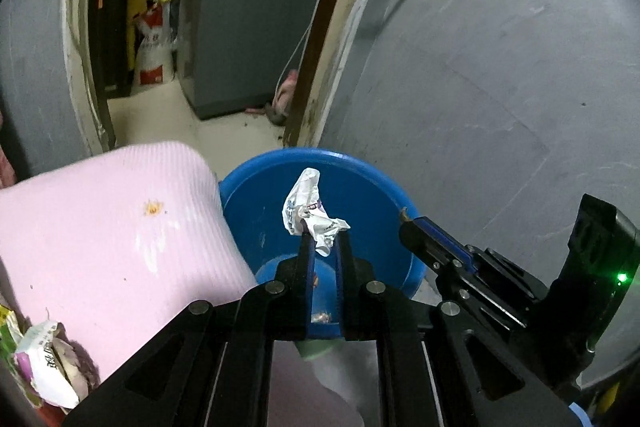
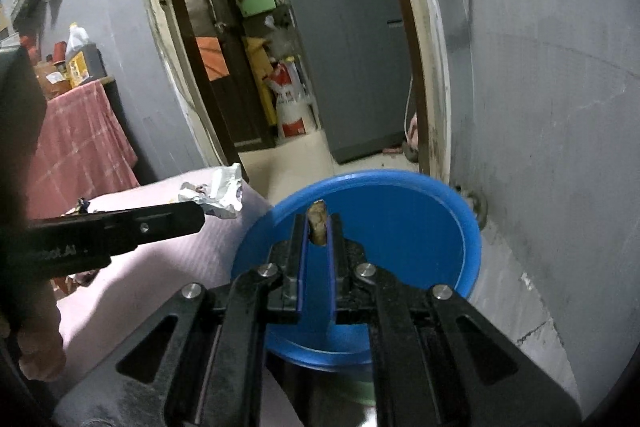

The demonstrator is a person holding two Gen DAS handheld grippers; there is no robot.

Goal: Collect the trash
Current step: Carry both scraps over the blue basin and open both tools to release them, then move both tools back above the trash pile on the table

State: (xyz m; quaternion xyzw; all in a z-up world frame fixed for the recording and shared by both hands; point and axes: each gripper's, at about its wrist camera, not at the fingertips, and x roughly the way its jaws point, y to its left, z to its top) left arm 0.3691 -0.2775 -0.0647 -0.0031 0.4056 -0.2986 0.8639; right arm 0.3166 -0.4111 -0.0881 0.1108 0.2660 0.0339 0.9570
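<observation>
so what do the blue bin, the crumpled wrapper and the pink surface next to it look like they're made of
Blue bin: apparently moulded plastic, with smooth, evenly coloured walls and a faint sheen.
Crumpled wrapper, pinched in the left gripper: thin printed paper or film; it holds sharp creases, and its silvery look in the right wrist view hints at foil lining.
Pink surface: fine ribbed lines suggest a foam mat or ribbed fabric; uncertain.

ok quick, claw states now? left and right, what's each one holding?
Left claw: closed on a crumpled white wrapper, over the blue bin.
Right claw: closed on a small brown scrap, also over the bin.
</observation>
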